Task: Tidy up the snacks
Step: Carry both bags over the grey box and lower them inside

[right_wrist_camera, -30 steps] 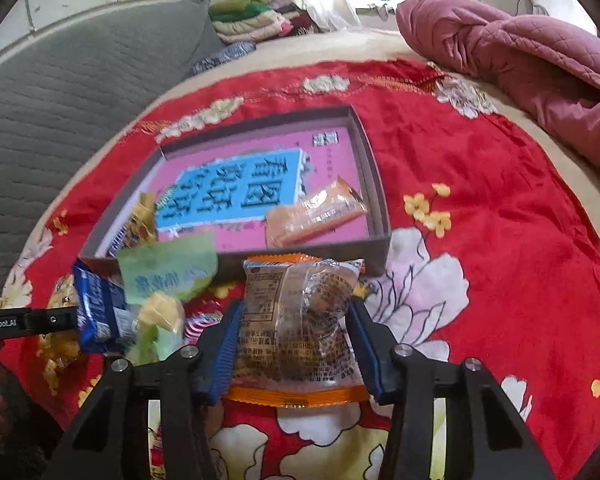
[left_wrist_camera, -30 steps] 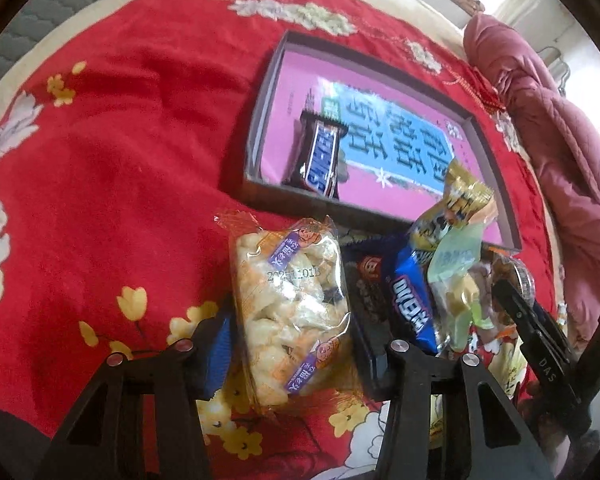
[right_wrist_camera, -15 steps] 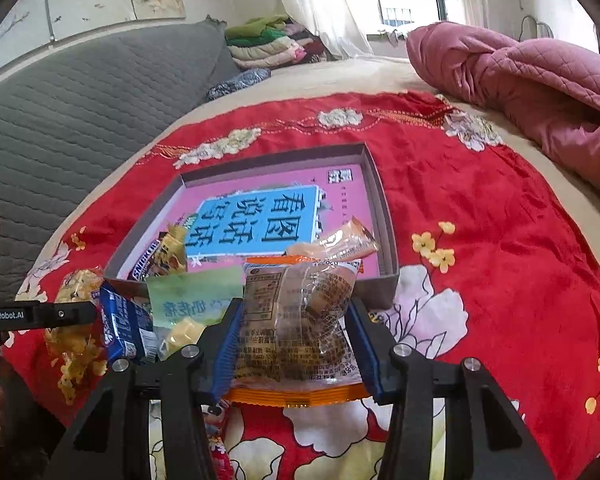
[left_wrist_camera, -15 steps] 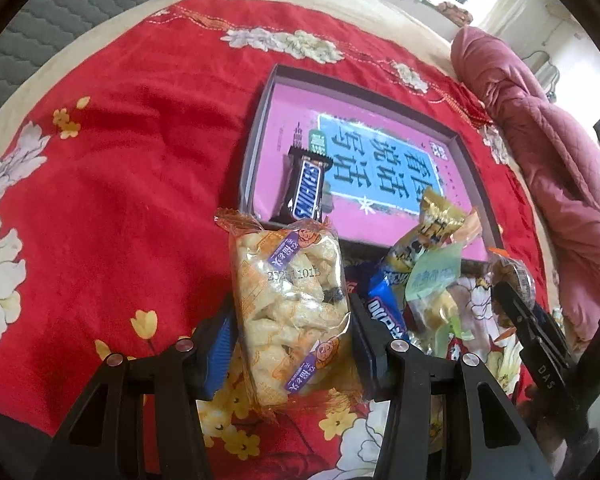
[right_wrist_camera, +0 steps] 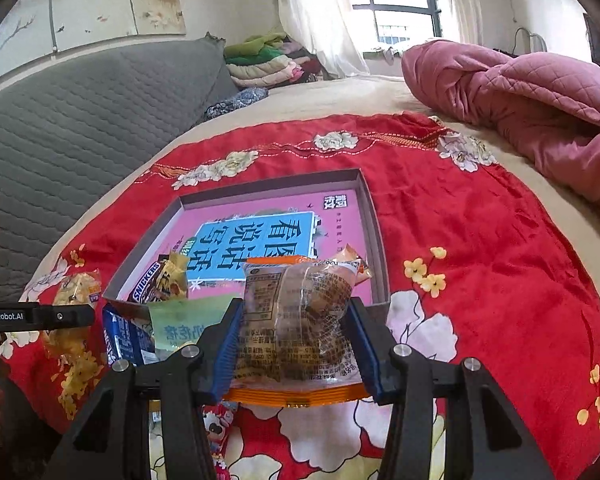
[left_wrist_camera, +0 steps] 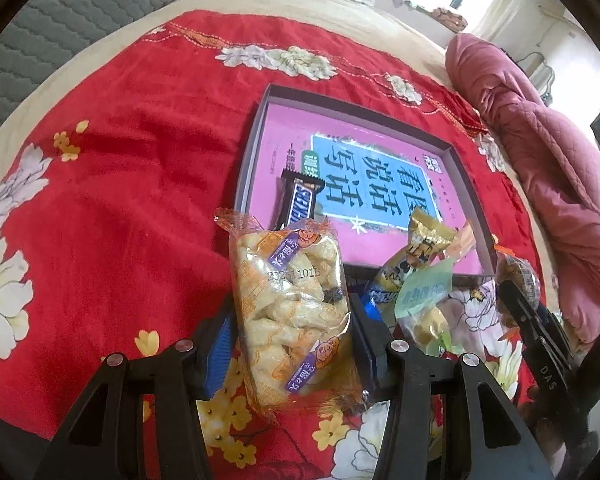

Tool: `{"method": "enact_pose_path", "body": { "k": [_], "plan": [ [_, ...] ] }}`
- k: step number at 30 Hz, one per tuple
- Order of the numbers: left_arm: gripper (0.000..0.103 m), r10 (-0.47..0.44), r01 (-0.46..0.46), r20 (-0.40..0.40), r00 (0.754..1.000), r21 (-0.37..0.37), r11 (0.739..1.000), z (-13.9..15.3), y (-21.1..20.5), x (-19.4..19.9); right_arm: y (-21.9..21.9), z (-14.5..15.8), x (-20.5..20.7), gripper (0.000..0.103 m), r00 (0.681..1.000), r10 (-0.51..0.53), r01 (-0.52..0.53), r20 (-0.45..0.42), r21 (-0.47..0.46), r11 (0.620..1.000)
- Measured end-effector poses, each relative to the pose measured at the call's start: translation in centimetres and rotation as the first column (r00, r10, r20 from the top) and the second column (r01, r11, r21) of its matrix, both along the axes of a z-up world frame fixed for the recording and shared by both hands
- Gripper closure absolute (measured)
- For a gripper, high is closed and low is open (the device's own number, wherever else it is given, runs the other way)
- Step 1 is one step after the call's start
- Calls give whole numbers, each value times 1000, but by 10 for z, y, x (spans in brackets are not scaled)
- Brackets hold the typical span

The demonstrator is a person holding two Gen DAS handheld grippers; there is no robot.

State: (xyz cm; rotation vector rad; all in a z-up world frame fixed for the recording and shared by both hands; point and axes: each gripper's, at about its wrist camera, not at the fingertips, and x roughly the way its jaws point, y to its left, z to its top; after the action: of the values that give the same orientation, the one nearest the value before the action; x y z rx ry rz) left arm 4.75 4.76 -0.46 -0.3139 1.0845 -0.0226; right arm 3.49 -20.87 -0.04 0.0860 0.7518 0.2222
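Judging by the tray (left_wrist_camera: 466, 196), three snacks are placed inside; a rice-cracker bag (left_wrist_camera: 290, 304) is gripped by the left gripper (left_wrist_camera: 290, 344) and a pastry packet (right_wrist_camera: 300, 320) by the right gripper (right_wrist_camera: 296, 348), with more packets (left_wrist_camera: 420, 300) left before the tray's near wall

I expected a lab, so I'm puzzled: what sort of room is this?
Most likely a bedroom in a home. The work happens on a bed spread with a red flowered cloth; a pink quilt lies bunched at its side, and folded clothes are stacked by a curtained window.
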Motion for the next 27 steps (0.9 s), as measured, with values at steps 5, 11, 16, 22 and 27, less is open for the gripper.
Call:
{"method": "enact_pose_path", "body": {
  "k": [5, 11, 16, 22, 27],
  "plan": [
    [50, 5, -5, 20, 1000, 6, 1000, 6, 1, 6, 0, 0, 2, 53, 1000, -4, 4, 7, 2, 1000],
    [50, 10, -10, 36, 999, 8, 1000, 9, 0, 14, -2, 1, 5, 53, 1000, -13, 13, 19, 7, 1000],
    [50, 15, -15, 47, 999, 10, 1000, 12, -2, 23, -3, 1, 6, 53, 1000, -21, 21, 22, 8, 1000],
    [50, 8, -9, 56, 998, 17, 1000, 15, -10, 34, -5, 1, 7, 53, 999, -29, 29, 26, 5, 1000],
    [50, -4, 3, 63, 998, 21, 1000, 16, -17, 42, -7, 2, 12, 53, 999, -35, 35, 33, 4, 999]
  ]
}}
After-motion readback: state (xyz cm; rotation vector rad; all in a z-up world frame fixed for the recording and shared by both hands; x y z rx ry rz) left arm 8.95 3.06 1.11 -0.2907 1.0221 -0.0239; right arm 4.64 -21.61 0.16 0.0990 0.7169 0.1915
